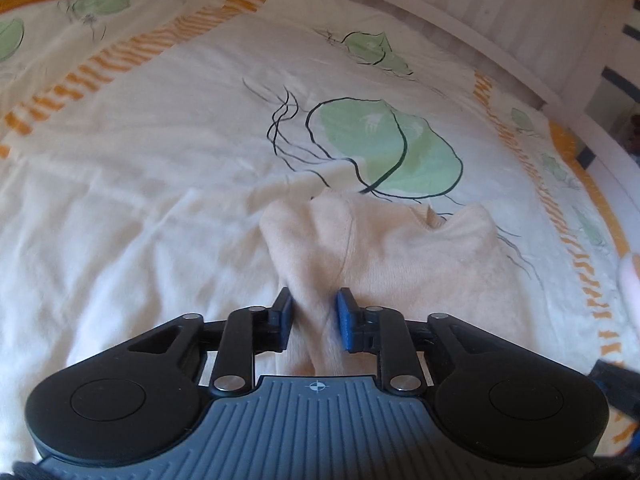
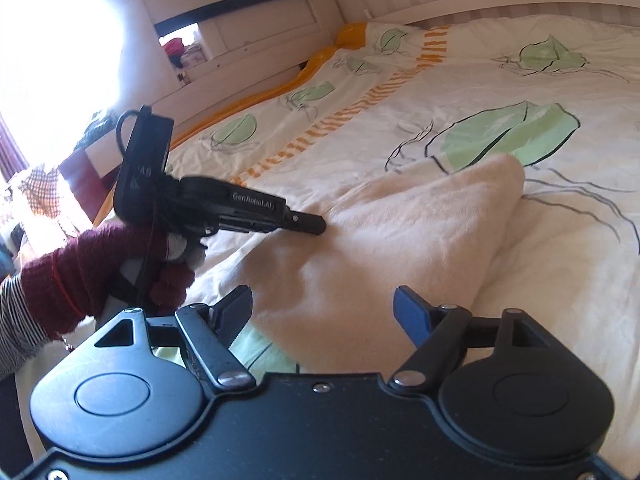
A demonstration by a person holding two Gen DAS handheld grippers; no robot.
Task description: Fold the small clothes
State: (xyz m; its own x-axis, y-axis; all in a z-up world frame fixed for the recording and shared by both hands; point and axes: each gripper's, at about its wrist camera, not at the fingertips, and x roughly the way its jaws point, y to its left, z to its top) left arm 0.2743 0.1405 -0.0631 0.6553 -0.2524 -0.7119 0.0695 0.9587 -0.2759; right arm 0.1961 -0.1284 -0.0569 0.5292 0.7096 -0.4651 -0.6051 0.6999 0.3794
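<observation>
A small cream fleece garment [image 1: 384, 248] lies on the bedspread [image 1: 140, 184]. My left gripper [image 1: 314, 320] is shut on a bunched fold of the garment at its near edge. In the right wrist view the same garment [image 2: 400, 240] lies folded over in a triangle, and the left gripper [image 2: 308, 224] comes in from the left, held by a hand in a maroon glove [image 2: 100, 272]. My right gripper [image 2: 322, 312] is open, its fingers wide apart just above the garment's near part, holding nothing.
The bedspread is cream with green leaf prints [image 1: 384, 148] and orange striped bands [image 1: 120, 60]. A white headboard [image 1: 500, 20] runs along the far side. In the right wrist view, white shelving [image 2: 240, 20] and a bright window stand to the left.
</observation>
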